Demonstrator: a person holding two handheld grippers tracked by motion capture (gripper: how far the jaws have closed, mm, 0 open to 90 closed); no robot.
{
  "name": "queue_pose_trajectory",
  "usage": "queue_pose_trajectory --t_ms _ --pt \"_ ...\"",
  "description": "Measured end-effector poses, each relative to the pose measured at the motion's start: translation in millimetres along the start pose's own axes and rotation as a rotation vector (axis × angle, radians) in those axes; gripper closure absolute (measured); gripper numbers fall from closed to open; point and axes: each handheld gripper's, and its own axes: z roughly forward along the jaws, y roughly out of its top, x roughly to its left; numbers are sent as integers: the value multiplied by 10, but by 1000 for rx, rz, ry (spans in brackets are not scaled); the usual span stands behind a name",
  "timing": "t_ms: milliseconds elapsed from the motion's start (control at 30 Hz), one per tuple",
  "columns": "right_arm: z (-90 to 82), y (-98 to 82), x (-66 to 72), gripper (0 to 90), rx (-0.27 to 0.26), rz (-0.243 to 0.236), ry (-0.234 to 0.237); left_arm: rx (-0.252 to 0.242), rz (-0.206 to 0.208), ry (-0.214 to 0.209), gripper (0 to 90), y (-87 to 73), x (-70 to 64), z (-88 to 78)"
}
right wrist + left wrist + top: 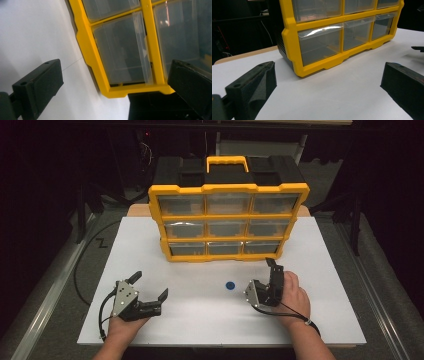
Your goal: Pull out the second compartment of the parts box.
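Note:
A yellow organizer box [228, 214] with a yellow handle and nine clear drawers stands upright at the back of the white table [150, 237], drawers shut and facing me. My left gripper [150, 285] rests low at the front left, open, nothing between its fingers; in its own view [327, 97] the box's lower left corner [294, 62] lies ahead. My right gripper [274, 269] is held rolled on its side at the front right, just short of the box's lower right corner. Its jaws stand wide apart [115, 72] around empty air before the bottom right drawer [122, 52].
A small blue dot [230, 285] marks the table between the two grippers. Black cables [82, 270] run off the table's left side. The table's surroundings are dark, with metal rails [47, 295] along the sides.

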Motion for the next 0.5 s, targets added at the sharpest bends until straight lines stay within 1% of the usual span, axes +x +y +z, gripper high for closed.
queue_pose_trajectory --t_ms 33,133,200,233,300,333,367,500 --pt "-5 15 10 14 3 -2 -1 -2 0 0 8 1 0 -1" --pt "-15 57 17 14 -4 -39 -20 -3 1 1 8 3 2 -5" --pt "-20 78 28 13 0 -47 -25 -4 1 2 8 3 3 -5" --pt "-19 87 24 14 -6 -59 -26 -4 2 3 8 4 3 -6" --pt "-20 102 39 14 -3 -57 -31 -5 2 3 8 4 4 -6" --pt "-18 111 32 14 -7 -78 -31 -4 4 3 8 5 4 -7" --pt "-17 118 38 14 -9 -86 -36 -5 7 4 8 5 2 -7" --pt "-17 138 52 14 -8 -103 -44 -4 13 5 8 7 -3 -9"
